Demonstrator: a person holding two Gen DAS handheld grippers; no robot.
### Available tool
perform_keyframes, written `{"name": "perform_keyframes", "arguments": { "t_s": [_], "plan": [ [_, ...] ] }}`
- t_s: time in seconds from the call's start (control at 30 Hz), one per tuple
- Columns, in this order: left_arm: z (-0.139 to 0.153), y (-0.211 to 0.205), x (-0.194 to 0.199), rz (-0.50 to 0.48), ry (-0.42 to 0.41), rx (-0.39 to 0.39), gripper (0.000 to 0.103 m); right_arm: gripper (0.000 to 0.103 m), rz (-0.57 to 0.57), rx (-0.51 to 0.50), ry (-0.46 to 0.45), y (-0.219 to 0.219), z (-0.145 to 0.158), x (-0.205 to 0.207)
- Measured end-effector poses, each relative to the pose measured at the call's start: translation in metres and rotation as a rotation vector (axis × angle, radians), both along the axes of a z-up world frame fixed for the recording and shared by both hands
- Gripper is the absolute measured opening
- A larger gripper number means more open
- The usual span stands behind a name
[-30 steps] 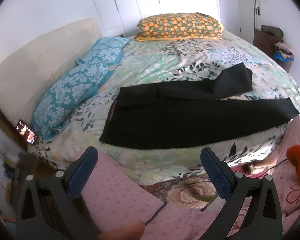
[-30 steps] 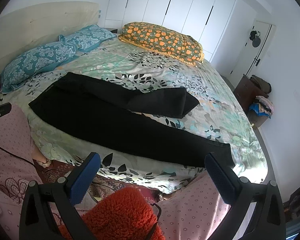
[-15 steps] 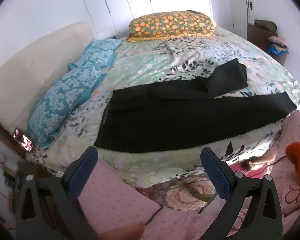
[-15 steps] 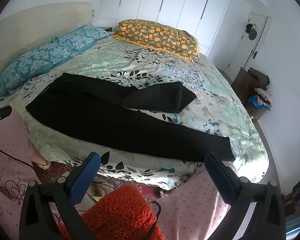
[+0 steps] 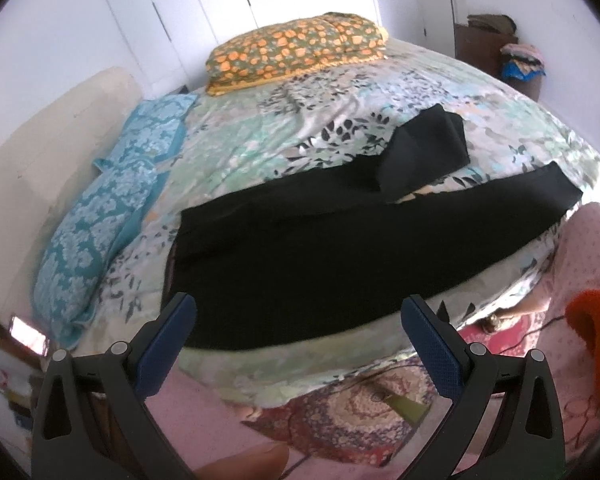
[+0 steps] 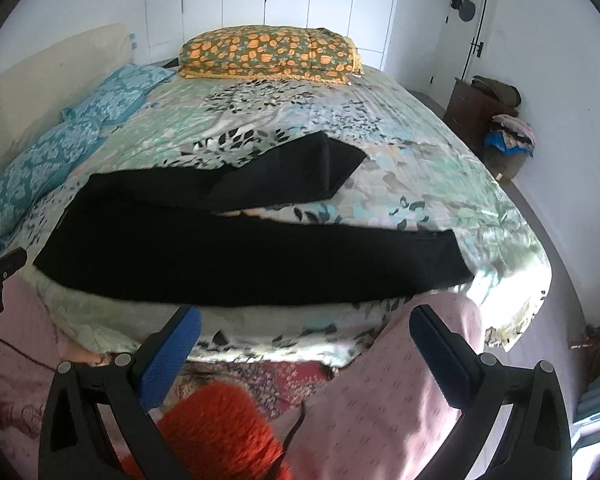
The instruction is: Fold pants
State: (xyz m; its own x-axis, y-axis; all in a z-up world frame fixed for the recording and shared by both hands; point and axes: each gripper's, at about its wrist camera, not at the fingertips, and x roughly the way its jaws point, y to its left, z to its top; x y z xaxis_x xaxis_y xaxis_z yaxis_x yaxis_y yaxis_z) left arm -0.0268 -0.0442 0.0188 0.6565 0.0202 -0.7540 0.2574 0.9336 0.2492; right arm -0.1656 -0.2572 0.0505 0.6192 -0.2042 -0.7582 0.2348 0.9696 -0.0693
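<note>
Left wrist view: my left hand-held gripper (image 5: 298,330) hangs with its jaws wide apart and empty, as does my right hand-held gripper (image 6: 304,340) — I judge I'm only at the approach. The black pants (image 5: 340,256) lie across the middle of the frame on the bed (image 5: 260,140), far leg doubled back, so next I need to reach in and pinch an edge.

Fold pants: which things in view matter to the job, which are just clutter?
Job:
black pants, one leg doubled back
left gripper, open
right gripper, open
bed

Clutter:
orange-patterned pillow
blue pillows
clothes pile
orange fuzzy item
</note>
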Motion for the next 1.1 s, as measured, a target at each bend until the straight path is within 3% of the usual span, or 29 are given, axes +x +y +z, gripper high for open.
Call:
{"name": "perform_keyframes", "arguments": {
  "t_s": [0.1, 0.37, 0.4, 0.47, 0.5, 0.6, 0.73, 0.8, 0.9, 1.1],
  "plan": [
    [0.0, -0.004, 0.029, 0.009, 0.001, -0.02, 0.102, 0.103, 0.03, -0.009, -0.06, -0.016, 0.006, 0.026],
    [-0.002, -0.025, 0.106, 0.056, -0.035, -0.073, 0.103, 0.103, 0.222, 0.078, -0.205, -0.038, 0.01, 0.103],
    [-0.003, -0.027, 0.111, 0.059, -0.035, -0.076, 0.103, 0.103, 0.255, 0.127, -0.16, -0.046, -0.001, 0.123],
    [-0.009, -0.029, 0.119, 0.07, -0.031, -0.072, 0.103, 0.101, 0.271, 0.214, 0.041, -0.067, -0.038, 0.167],
    [-0.014, -0.03, 0.122, 0.073, -0.02, -0.063, 0.103, 0.095, 0.26, 0.238, 0.076, -0.077, -0.049, 0.179],
    [-0.034, -0.027, 0.127, 0.084, 0.024, -0.039, 0.103, 0.093, 0.217, 0.249, 0.091, -0.12, -0.068, 0.224],
    [-0.065, -0.01, 0.133, 0.148, 0.123, -0.039, 0.103, 0.099, 0.14, 0.305, 0.017, -0.197, -0.07, 0.31],
    [-0.08, 0.0, 0.139, 0.194, 0.174, -0.035, 0.103, 0.103, 0.128, 0.331, 0.098, -0.228, -0.084, 0.374],
    [-0.093, 0.009, 0.144, 0.242, 0.215, -0.017, 0.103, 0.103, 0.143, 0.246, 0.283, -0.252, -0.119, 0.461],
    [-0.109, 0.015, 0.153, 0.3, 0.263, 0.029, 0.103, 0.102, 0.381, 0.087, 0.438, -0.229, -0.168, 0.558]
  ]
}}
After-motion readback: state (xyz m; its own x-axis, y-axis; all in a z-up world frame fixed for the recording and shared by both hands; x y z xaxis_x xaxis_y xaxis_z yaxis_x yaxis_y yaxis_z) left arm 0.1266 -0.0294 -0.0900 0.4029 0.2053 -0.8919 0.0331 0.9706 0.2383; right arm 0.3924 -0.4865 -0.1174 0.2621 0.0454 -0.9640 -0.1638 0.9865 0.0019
